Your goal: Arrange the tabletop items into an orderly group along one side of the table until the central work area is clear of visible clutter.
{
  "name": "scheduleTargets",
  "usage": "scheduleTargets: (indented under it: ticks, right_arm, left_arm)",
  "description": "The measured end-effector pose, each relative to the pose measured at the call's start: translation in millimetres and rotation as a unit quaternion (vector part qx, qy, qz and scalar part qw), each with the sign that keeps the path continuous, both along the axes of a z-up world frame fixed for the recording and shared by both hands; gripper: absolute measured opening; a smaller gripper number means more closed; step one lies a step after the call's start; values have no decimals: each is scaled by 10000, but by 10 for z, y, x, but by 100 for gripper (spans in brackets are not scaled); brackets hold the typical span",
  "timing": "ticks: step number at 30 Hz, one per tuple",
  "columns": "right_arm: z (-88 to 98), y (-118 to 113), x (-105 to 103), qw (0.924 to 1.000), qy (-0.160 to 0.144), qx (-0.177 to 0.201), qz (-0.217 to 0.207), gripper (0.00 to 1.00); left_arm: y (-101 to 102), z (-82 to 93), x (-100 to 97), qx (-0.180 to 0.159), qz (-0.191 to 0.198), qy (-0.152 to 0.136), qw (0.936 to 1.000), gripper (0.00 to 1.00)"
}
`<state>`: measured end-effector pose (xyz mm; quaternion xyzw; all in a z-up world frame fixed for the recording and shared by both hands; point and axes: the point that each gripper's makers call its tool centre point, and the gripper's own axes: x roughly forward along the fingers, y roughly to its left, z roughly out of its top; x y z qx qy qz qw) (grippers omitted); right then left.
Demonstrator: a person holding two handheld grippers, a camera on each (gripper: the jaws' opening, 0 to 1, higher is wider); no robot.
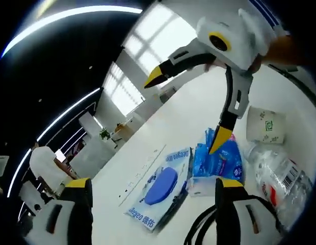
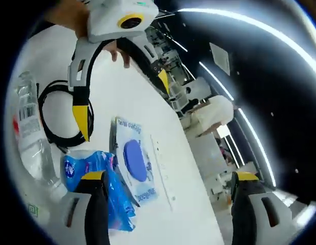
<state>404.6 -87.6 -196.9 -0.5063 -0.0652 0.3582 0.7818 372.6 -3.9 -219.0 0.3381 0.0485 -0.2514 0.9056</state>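
Wet-wipes pack (image 1: 160,189), blue tissue packet (image 1: 219,158), paper cup (image 1: 266,125) and plastic bottle (image 1: 280,178) clustered on white worktop (image 1: 199,112), black cable (image 2: 53,115) beside bottle. Left gripper (image 1: 153,204) and right gripper (image 2: 168,204) hover above, fingers apart, holding nothing.

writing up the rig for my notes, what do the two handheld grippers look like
Both match: white plastic bodies, a yellow ring around the round lens, and long dark jaws ending in pointed yellow tips. The right gripper shows white side plates with slotted cutouts along its jaws; the left gripper shows the same. A hand grips the left one's white body.
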Motion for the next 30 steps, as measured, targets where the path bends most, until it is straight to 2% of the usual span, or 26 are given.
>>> scheduleTargets:
  ticks: [3,5,6,7,9,11,14,23,30]
  right_arm:
    - [18,-22,-9,9996,172,200,-67,100]
    - [-35,-13,-58,9975,568,414,-51,100]
    - [-44,-14,-63,9970,634,449,-57,100]
    - [-57,-68,-34,9961,713,463,-228,100]
    - [-64,-70,-46,9951,803,534,-205,100]
    - [-87,-104,-50,9918,1035,681,-317,100]
    - [-70,-154,-66,9883,1207,856,-380,100]
    - [-48,-209,-76,9877,1209,891,-445,100]
    - [-40,-199,-103,9862,1283,955,-427,100]
  left_arm:
    - [16,13,-12,-40,41,15,10000,100]
    - [38,-6,-24,-76,75,117,9999,100]
    - [37,-15,-28,-134,81,168,9997,100]
    - [49,-26,-37,-346,144,300,9988,100]
    - [59,-22,-37,-542,190,381,9976,100]
    - [65,-26,-38,-810,240,528,9950,100]
    - [104,22,-19,-1184,379,559,9907,100]
    - [118,88,-8,-1194,370,442,9912,100]
    - [65,77,-33,-1270,317,489,9902,100]
